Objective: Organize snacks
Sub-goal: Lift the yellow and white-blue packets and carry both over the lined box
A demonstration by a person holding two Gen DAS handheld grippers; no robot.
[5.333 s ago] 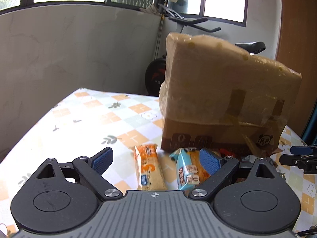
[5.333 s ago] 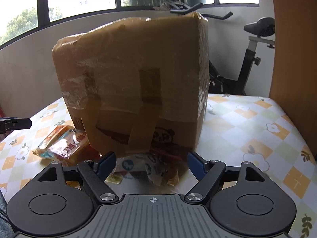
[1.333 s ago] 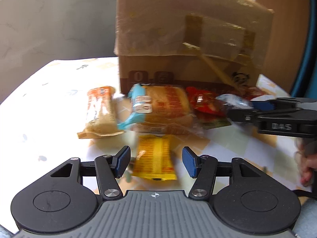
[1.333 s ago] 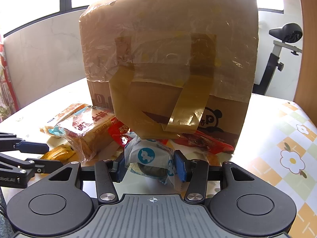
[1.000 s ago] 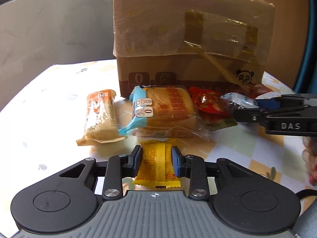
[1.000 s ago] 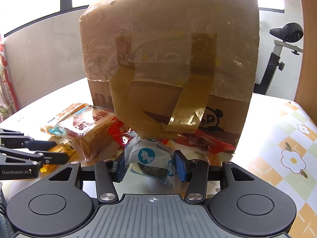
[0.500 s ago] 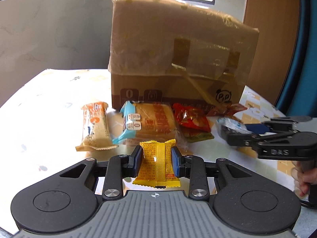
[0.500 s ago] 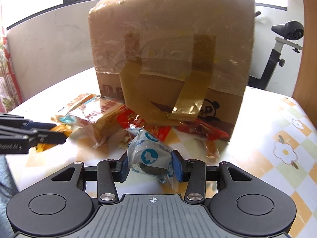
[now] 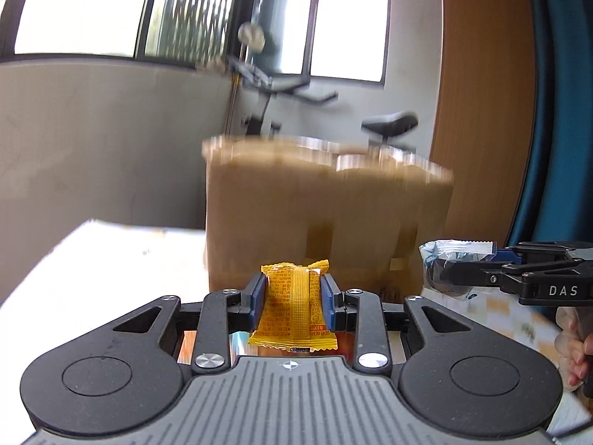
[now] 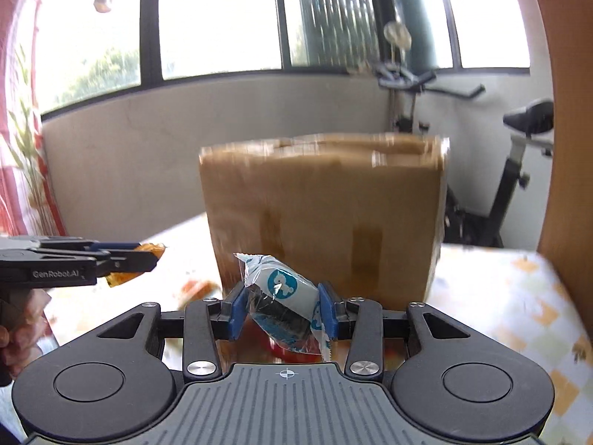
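Observation:
My left gripper is shut on a yellow snack packet and holds it in the air, upright between the blue pads. In front of it stands a tall taped cardboard box, blurred, with its top edge in view. In the right wrist view my right gripper is shut on a blue-and-white wrapped snack, level with the box's lower front. Each gripper shows in the other's view: the right gripper at the right edge, the left gripper at the left edge with the yellow packet.
The table has an orange-and-white checked cloth. Blurred snacks lie on it at the box's foot. An exercise bike stands behind the box, a wooden panel to the right. The person's hands grip the handles.
Both grippers have risen with their packets, lifting them off the table. The box has sunk in both views and the snacks left on the table have mostly dropped out of sight.

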